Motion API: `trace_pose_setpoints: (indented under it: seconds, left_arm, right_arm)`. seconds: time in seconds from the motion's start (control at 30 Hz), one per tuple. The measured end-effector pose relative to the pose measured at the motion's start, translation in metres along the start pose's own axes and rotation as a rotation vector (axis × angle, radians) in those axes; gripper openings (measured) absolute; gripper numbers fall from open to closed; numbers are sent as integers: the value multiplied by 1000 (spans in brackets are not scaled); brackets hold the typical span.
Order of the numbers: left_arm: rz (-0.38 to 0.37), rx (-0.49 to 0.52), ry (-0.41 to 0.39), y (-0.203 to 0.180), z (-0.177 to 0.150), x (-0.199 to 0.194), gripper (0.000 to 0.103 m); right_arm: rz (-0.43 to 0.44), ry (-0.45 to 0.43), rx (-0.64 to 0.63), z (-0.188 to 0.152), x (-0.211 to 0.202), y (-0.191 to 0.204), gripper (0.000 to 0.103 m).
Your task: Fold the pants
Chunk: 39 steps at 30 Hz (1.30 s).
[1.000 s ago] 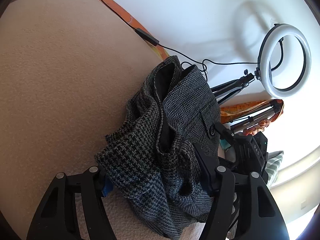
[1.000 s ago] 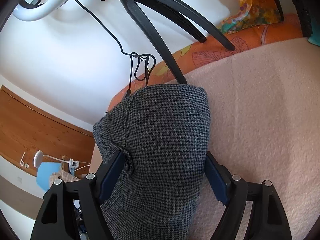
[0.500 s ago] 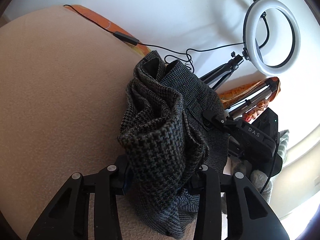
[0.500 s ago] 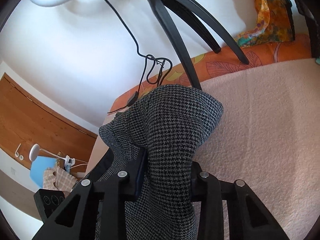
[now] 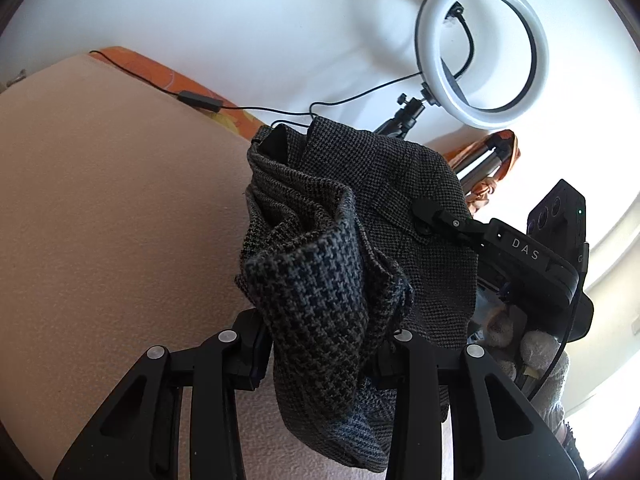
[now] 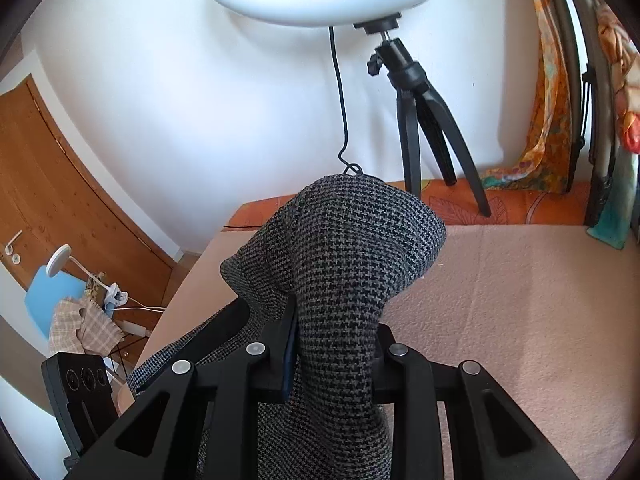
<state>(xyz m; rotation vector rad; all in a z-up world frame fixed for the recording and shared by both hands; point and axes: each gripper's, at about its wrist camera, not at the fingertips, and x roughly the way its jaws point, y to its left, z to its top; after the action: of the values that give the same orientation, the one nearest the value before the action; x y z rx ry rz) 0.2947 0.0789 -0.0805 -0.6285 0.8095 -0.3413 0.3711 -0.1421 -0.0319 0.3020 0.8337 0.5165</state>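
Both grippers clamp the houndstooth pants (image 5: 320, 300): left gripper (image 5: 324, 344) frame-centre, right gripper (image 6: 334, 344) likewise; fabric apparently lifted above the blanket (image 6: 520, 300).

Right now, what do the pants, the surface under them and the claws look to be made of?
The pants look like woven wool-type cloth: matte, a grey-and-black houndstooth check, with soft thick folds. The blanket beneath them looks like fleece or terry, peach, with a nubby pile. The left claw and right claw look like moulded black plastic, faintly glossy, with silver pins at the joints; each is clamped on the cloth.
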Motion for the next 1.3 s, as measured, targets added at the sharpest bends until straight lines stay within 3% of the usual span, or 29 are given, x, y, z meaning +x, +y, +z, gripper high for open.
trace_pose_setpoints:
  seconds: [0.3, 0.73, 1.3]
  left_arm:
    - [-69, 97, 5, -60, -6, -1, 35]
    - [-174, 217, 42, -153, -24, 24, 35]
    - [-294, 325, 89, -282, -44, 110, 35]
  right_arm:
    - [-63, -77, -59, 7, -71, -5, 24]
    - [-158, -172, -73, 22, -169, -47, 24]
    - [-363, -252, -97, 55, -269, -141, 24]
